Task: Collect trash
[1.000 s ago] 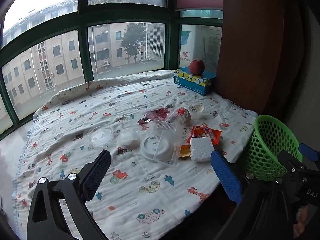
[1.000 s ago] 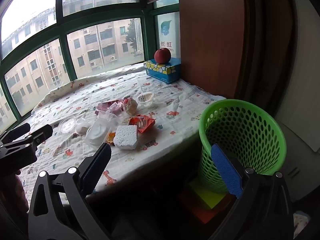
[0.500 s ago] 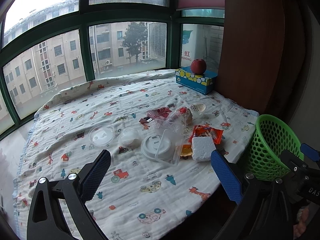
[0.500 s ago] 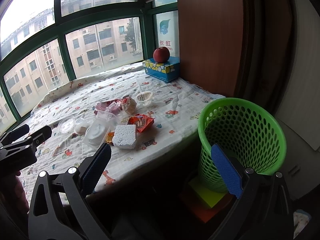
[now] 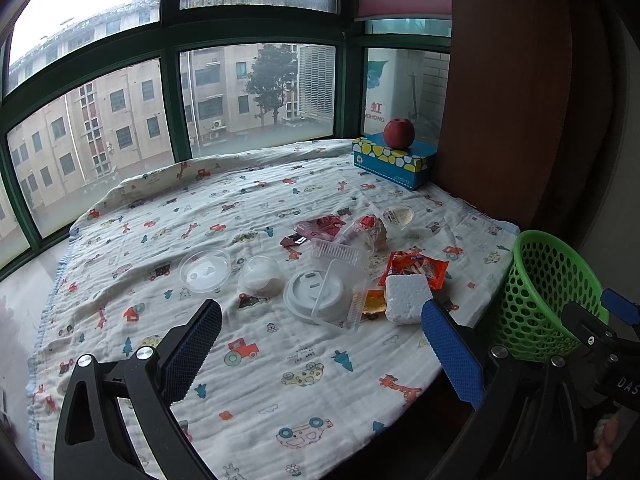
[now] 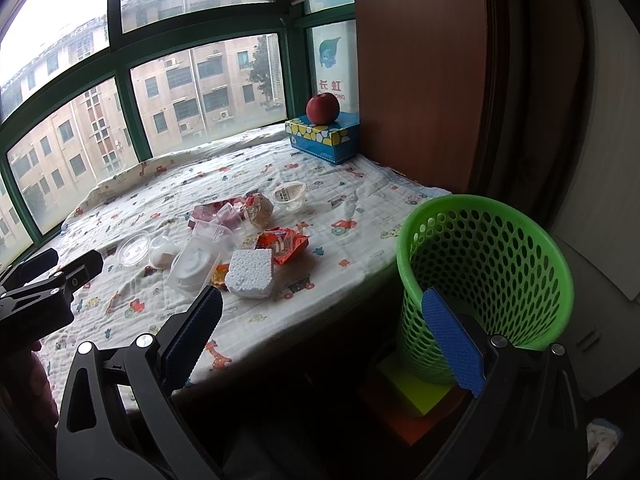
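Trash lies in a heap on the patterned cloth [image 5: 280, 360]: a white foam block [image 5: 406, 298] [image 6: 250, 272], an orange snack wrapper [image 5: 416, 268] [image 6: 284, 242], a white cup lid [image 5: 314, 294], clear plastic containers [image 5: 205, 268], a pink wrapper [image 5: 320, 226] and a small sealed cup [image 5: 398, 216] [image 6: 290, 194]. A green mesh basket [image 5: 548, 296] [image 6: 480, 280] stands off the table's right edge. My left gripper [image 5: 320, 328] hangs open above the cloth, short of the heap. My right gripper [image 6: 320, 320] is open, low beside the table edge, near the basket.
A blue tissue box [image 5: 394, 162] [image 6: 324, 136] with a red apple [image 5: 399, 133] [image 6: 323, 108] on top sits at the far right corner, against a brown wooden panel [image 5: 500, 100]. Green-framed windows [image 5: 172, 112] run along the back. Yellow and orange pads [image 6: 412, 392] lie under the basket.
Both views have drifted slightly; the heap and basket sit a little differently in frame. Both grippers stay open and nothing has been picked up.
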`<state>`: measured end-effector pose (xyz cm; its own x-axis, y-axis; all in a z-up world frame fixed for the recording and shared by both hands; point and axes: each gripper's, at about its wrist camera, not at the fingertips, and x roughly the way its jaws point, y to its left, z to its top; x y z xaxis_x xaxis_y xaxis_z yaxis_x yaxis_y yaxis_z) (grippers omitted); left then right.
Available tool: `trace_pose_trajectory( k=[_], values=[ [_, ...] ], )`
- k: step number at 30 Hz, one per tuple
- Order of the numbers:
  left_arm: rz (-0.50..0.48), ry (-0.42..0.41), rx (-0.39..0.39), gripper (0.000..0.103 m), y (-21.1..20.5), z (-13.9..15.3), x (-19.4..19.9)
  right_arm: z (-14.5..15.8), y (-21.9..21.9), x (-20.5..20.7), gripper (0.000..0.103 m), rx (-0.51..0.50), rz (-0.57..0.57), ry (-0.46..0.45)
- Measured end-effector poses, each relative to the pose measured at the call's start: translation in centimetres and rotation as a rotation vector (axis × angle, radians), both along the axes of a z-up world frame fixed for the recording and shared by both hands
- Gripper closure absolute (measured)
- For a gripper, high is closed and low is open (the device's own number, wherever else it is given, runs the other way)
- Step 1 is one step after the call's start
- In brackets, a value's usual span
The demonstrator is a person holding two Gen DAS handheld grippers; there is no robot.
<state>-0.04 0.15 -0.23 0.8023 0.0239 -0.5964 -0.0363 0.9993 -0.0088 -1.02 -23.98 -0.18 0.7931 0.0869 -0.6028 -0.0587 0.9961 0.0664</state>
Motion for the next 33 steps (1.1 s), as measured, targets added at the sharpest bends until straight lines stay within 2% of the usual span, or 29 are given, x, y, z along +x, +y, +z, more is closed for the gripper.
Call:
trace_pose_trajectory(
  k=[33],
  values=[
    [-0.005, 0.003, 0.007, 0.006, -0.16, -0.19, -0.05, -0.21, -0.11, 0.24, 0.005, 0.005, 0.001, 0.013]
  ],
)
